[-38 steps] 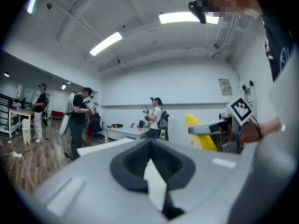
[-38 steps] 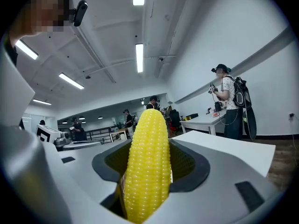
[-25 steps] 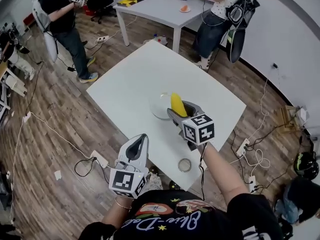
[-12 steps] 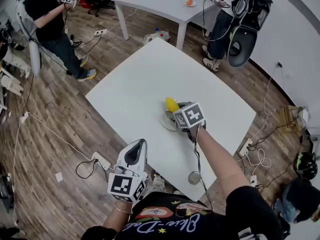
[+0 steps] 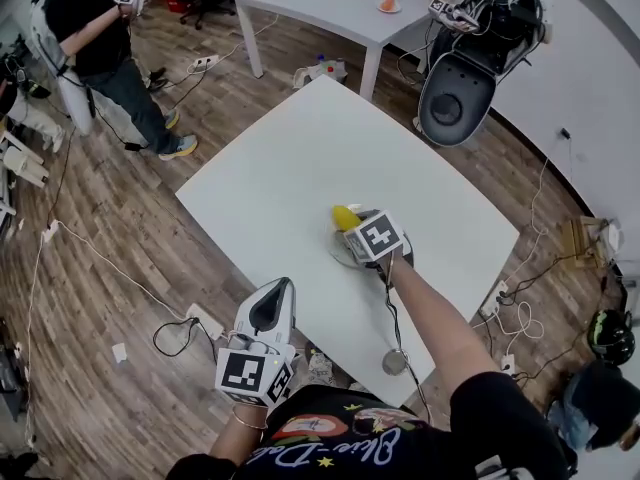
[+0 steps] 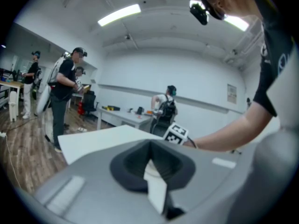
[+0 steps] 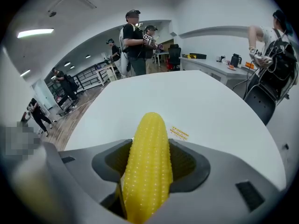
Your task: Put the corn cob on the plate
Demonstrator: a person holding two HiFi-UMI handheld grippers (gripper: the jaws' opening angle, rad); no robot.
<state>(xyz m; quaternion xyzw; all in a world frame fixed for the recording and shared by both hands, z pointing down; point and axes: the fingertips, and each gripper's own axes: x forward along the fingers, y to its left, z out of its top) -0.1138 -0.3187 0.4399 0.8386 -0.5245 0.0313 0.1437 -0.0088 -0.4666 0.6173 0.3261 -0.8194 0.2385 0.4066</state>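
My right gripper (image 5: pixel 354 228) is shut on a yellow corn cob (image 5: pixel 344 216), whose tip sticks out past the jaws. It hangs just over a pale round plate (image 5: pixel 336 252) in the middle of the white table (image 5: pixel 280 158); most of the plate is hidden under the gripper. In the right gripper view the corn cob (image 7: pixel 148 139) fills the gap between the jaws of my right gripper (image 7: pixel 150 167), with bare table beyond and no plate in sight. My left gripper (image 5: pixel 277 290) is shut and empty, off the table's near edge; in its own view the left gripper (image 6: pixel 152 160) points across the table.
A small round tin (image 5: pixel 396 361) lies at the table's near right edge. Cables and a power strip (image 5: pixel 205 320) run over the wooden floor. A person (image 5: pixel 95 38) stands back left; another sits by a chair (image 5: pixel 455 98) next to a second table (image 5: pixel 330 3).
My right gripper has carried the corn cob leftward and down, from beside the plate to over it. The left gripper has stayed where it was.
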